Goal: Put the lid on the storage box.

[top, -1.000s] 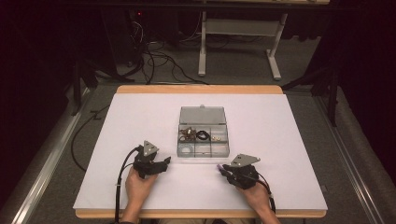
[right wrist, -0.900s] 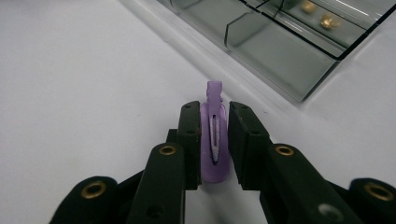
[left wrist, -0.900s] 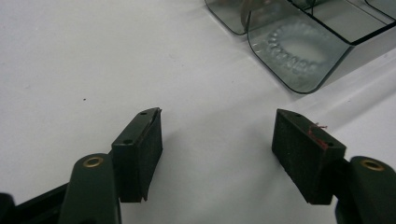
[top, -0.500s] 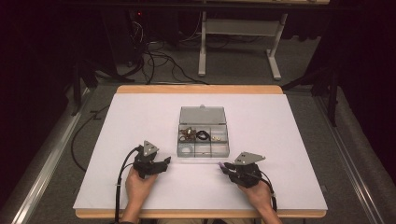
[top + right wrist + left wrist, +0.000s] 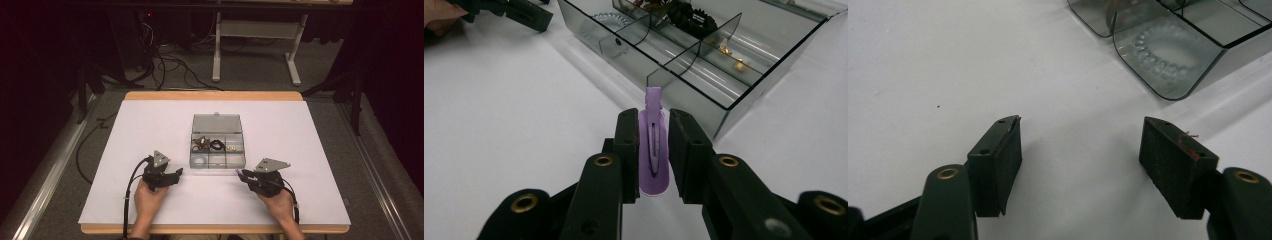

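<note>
A clear grey compartment box (image 5: 217, 166) sits mid-table with its lid (image 5: 216, 124) folded back. My right gripper (image 5: 241, 174) rests on the table just right of the box's front corner, shut on a purple hair clip (image 5: 653, 100) that stands upright between the pads and points at the box wall (image 5: 684, 82). The clip's tip shows as a purple speck (image 5: 237, 171). My left gripper (image 5: 176, 173) lies left of the box, jaws open with nothing between them (image 5: 1080, 135). Ahead of it, a clear bead bracelet (image 5: 1160, 52) lies in the near corner compartment.
Other compartments hold dark hair ties (image 5: 216, 145), brownish trinkets (image 5: 201, 142) and small gold pieces (image 5: 731, 57). The white table top (image 5: 150, 125) is edged in wood. Cables (image 5: 165, 65) and a desk frame (image 5: 255, 30) stand on the floor beyond.
My right gripper has shifted slightly to the right and away from the front edge, still holding the clip. The left gripper has stayed put.
</note>
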### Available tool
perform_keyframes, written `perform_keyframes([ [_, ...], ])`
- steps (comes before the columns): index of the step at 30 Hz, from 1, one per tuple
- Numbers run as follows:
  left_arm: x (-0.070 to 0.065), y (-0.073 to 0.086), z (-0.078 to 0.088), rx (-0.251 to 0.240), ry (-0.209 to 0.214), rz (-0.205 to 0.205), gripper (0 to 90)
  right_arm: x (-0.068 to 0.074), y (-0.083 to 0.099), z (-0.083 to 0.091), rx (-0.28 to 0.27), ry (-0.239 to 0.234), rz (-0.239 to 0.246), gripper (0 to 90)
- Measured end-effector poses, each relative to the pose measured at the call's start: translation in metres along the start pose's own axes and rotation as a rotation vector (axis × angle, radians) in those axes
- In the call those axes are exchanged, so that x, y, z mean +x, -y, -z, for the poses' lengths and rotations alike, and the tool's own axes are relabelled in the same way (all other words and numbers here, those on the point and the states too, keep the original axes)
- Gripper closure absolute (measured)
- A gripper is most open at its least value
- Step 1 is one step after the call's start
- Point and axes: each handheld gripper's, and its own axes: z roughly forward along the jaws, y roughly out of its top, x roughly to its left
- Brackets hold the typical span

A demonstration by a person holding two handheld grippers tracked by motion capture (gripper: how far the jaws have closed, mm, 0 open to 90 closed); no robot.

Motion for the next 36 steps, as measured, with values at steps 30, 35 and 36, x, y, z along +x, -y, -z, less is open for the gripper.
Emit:
perform_keyframes([
  [30,0.0,0.0,0.0,0.001,0.0,-0.001,33.7,-0.015,-0.032,-0.012,-0.023,0.009,-0.038,76.2],
  [35,0.0,0.0,0.0,0.002,0.0,-0.001,33.6,-0.017,-0.037,-0.017,-0.023,0.016,-0.043,76.2],
  [36,0.0,0.0,0.0,0.0,0.0,-0.001,33.6,-0.018,-0.038,-0.019,-0.02,0.018,-0.045,76.2],
])
